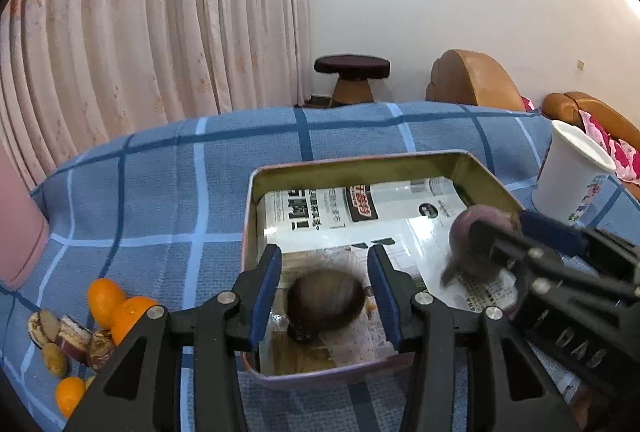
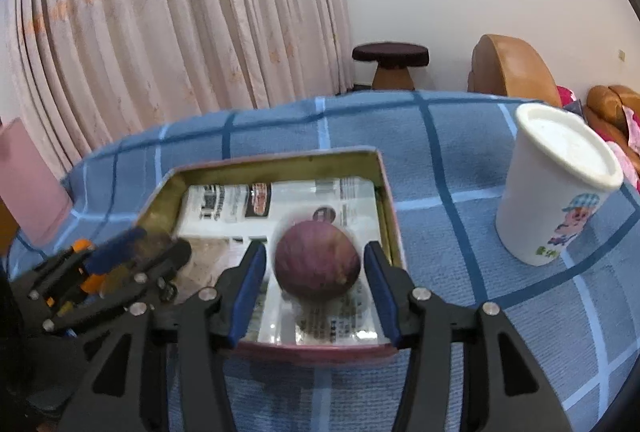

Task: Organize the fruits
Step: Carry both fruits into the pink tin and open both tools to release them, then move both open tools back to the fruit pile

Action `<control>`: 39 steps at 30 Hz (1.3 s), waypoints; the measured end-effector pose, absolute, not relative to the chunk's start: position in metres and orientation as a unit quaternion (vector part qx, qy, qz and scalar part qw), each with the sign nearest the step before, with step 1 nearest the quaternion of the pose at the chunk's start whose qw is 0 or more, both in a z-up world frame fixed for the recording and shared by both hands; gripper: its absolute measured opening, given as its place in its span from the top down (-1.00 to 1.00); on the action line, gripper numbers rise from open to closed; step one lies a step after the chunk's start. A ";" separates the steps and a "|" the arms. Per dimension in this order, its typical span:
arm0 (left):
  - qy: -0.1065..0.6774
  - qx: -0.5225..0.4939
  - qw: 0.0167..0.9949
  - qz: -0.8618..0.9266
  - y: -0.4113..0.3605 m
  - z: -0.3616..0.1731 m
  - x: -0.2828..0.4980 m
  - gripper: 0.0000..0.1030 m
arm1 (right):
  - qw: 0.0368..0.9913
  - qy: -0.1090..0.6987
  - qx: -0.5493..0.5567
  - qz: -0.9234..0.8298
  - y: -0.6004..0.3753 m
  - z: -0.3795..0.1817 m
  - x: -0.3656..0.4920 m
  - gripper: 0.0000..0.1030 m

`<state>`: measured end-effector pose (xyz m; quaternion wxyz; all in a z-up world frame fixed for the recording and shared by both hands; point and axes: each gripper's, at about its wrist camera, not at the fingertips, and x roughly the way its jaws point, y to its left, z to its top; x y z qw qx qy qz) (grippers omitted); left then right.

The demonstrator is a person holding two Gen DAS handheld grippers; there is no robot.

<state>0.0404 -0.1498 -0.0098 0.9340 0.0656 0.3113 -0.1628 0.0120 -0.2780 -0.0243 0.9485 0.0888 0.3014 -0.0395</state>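
A metal tin tray (image 1: 256,188) lined with printed paper sits on the blue checked cloth. My left gripper (image 1: 324,296) is open over its near left part, and a blurred brown round fruit (image 1: 326,302) lies between the fingers, apart from both pads. My right gripper (image 2: 314,290) is open over the tray's (image 2: 384,184) near right part, with a purple round fruit (image 2: 318,266) between its fingers, apart from both. The purple fruit (image 1: 476,232) and right gripper also show in the left wrist view. Oranges (image 1: 106,298) and brown fruit pieces (image 1: 72,338) lie left of the tray.
A white paper cup (image 2: 556,188) stands on the cloth right of the tray. A pink box (image 2: 30,188) stands at the left edge. Beyond the table are a curtain, a dark stool (image 2: 390,56) and brown sofas (image 2: 512,68).
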 end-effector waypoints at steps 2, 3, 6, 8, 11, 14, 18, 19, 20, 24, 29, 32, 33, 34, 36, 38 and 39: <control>0.301 0.069 0.938 -0.156 -0.149 -0.007 0.035 -0.46 | 0.956 0.270 0.102 -0.044 -0.283 -0.016 0.004 -0.52; 0.290 0.069 0.943 -0.150 -0.148 -0.005 0.031 -0.50 | 0.960 0.252 0.109 -0.048 -0.284 -0.013 -0.001 -0.57; 0.265 0.079 0.950 -0.143 -0.145 0.003 0.022 -0.51 | 0.966 0.223 0.116 -0.061 -0.287 -0.007 -0.008 -0.59; 0.251 0.087 0.955 -0.131 -0.142 0.005 0.016 -0.51 | 0.967 0.216 0.115 -0.074 -0.287 -0.007 -0.009 -0.59; 0.234 0.094 0.961 -0.118 -0.134 0.006 0.009 -0.51 | 0.968 0.207 0.108 -0.089 -0.284 -0.008 -0.009 -0.59; 0.230 0.090 0.963 -0.104 -0.123 0.005 0.008 -0.51 | 0.971 0.196 0.105 -0.093 -0.279 -0.009 -0.012 -0.59; 0.236 0.071 0.965 -0.094 -0.105 0.005 0.007 -0.51 | 0.973 0.182 0.097 -0.101 -0.272 -0.008 -0.016 -0.60; 0.236 0.070 0.965 -0.092 -0.102 0.005 0.007 -0.51 | 0.974 0.177 0.093 -0.103 -0.271 -0.007 -0.018 -0.62; 0.235 0.071 0.965 -0.090 -0.098 0.005 0.007 -0.51 | 0.975 0.172 0.089 -0.105 -0.268 -0.006 -0.019 -0.63; 0.236 0.068 0.966 -0.086 -0.087 0.004 0.006 -0.51 | 0.976 0.167 0.088 -0.113 -0.260 -0.006 -0.024 -0.64; 0.241 0.058 0.966 -0.077 -0.069 0.002 0.004 -0.51 | 0.974 0.178 0.095 -0.106 -0.247 -0.008 -0.024 -0.64; 0.244 0.054 0.966 -0.073 -0.058 0.000 0.004 -0.51 | 0.971 0.189 0.108 -0.098 -0.241 -0.011 -0.024 -0.64; 0.244 0.053 0.966 -0.071 -0.053 0.000 0.004 -0.51 | 0.970 0.193 0.110 -0.095 -0.237 -0.012 -0.023 -0.64; 0.245 0.053 0.966 -0.069 -0.050 0.000 0.004 -0.51 | 0.970 0.196 0.113 -0.092 -0.234 -0.013 -0.023 -0.64; 0.246 0.054 0.965 -0.067 -0.043 -0.001 0.004 -0.51 | 0.969 0.203 0.116 -0.085 -0.225 -0.014 -0.023 -0.64; 0.245 0.055 0.966 -0.063 -0.033 -0.001 0.004 -0.51 | 0.969 0.205 0.112 -0.081 -0.215 -0.015 -0.023 -0.64; 0.245 0.055 0.966 -0.059 -0.027 -0.002 0.004 -0.51 | 0.969 0.206 0.110 -0.078 -0.209 -0.015 -0.023 -0.64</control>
